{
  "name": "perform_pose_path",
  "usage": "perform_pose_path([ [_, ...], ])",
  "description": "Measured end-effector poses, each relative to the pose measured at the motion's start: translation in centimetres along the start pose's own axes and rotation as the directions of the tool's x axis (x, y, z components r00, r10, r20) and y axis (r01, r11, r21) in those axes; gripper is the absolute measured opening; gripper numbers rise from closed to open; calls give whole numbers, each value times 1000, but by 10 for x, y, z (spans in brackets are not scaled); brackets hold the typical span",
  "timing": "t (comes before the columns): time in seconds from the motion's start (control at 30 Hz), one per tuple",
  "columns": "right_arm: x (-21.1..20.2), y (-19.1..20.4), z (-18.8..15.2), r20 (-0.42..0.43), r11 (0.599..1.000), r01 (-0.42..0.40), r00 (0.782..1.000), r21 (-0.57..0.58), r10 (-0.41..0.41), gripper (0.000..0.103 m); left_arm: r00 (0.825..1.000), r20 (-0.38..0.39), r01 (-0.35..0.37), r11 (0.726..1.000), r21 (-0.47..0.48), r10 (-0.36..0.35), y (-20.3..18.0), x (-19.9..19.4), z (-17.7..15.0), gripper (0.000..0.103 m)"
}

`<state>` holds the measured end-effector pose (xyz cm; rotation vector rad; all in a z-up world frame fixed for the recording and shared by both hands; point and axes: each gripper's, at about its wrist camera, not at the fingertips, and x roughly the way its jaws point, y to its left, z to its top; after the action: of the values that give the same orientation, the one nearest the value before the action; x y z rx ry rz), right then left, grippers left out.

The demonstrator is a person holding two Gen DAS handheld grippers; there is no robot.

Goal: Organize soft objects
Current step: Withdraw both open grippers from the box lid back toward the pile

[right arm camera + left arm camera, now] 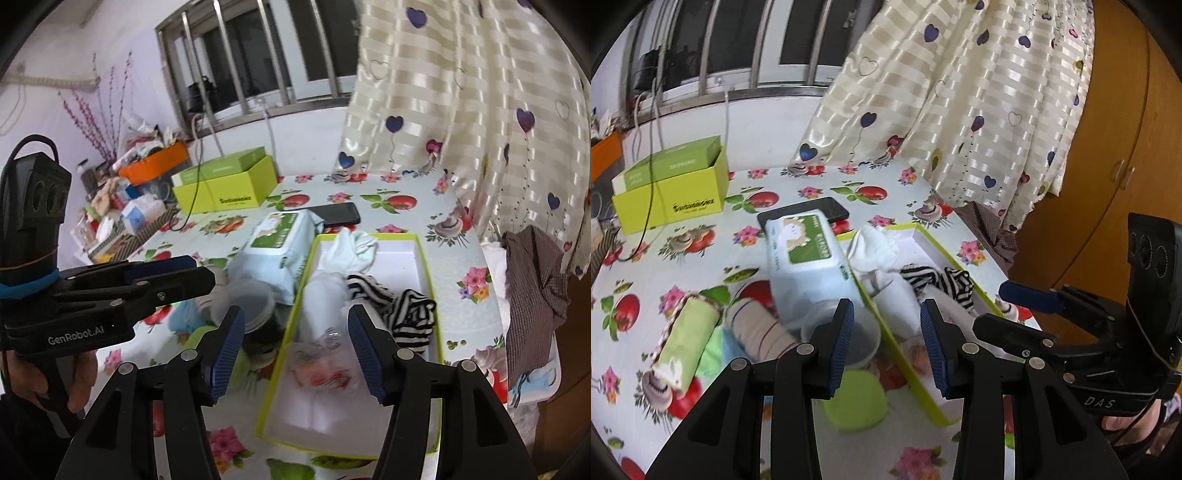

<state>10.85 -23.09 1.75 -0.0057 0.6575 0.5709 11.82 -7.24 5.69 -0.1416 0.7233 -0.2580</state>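
Observation:
A shallow white tray with a lime-green rim [424,258] lies on the fruit-print tablecloth. In it are a pale crumpled cloth [352,245], a white roll [325,295], a black-and-white striped cloth [402,312] and a clear bag with something red [321,369]. My right gripper [297,354] hangs open above the bag without touching it. Left of the tray lie a green rolled towel [687,339] and a striped beige roll [757,332]. My left gripper [888,345] is open and empty, over the tray's left rim [908,373] and a clear cup [864,345].
A wipes pack [803,251] and a black phone [812,212] lie behind the cup, a lime lid [857,402] in front. A lime box [668,199] with cables stands back left. A curtain [960,110] hangs behind; a brown checked cloth [535,295] drapes off the right edge.

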Motion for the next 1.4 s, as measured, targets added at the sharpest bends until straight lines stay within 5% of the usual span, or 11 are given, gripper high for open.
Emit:
perform_pose_path([
  [0.67, 3, 60, -3, -38, 995, -23, 999, -98, 19, 59, 998, 30, -56, 997, -55, 58, 33, -41, -34, 39],
  [1.4, 12, 82, -4, -65, 989, -47, 997, -137, 39, 59, 997, 27, -67, 994, -92, 69, 51, -48, -46, 39],
])
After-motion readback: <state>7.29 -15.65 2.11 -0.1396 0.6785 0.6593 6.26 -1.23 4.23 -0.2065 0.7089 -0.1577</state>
